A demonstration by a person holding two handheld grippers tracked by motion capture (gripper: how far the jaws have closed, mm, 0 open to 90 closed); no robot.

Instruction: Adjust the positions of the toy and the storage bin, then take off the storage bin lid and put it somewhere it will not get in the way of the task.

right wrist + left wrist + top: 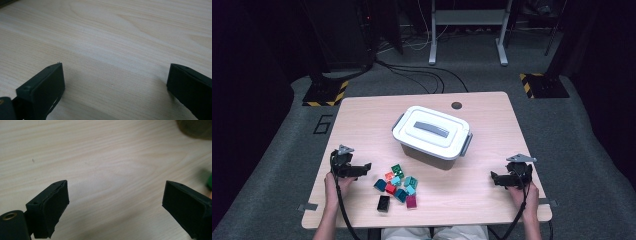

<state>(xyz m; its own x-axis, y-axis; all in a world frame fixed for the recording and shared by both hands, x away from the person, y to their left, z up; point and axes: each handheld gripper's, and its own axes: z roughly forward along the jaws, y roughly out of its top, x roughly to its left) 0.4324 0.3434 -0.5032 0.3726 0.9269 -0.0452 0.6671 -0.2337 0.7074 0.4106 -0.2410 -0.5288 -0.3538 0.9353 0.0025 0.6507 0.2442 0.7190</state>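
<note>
My left gripper [362, 167] hovers just left of the small blocks [397, 187], jaws spread wide with only bare table [105, 165] between them; the white lidded box [432, 132] sits just behind the blocks; my right gripper [497, 179], jaws likewise apart, waits well right of them.

My high view looks forward and down from above the near edge onto the whole table [362, 115]. My left gripper view and right gripper view each ride low, facing bare tabletop close between their own jaws; all three share that wood surface.
</note>
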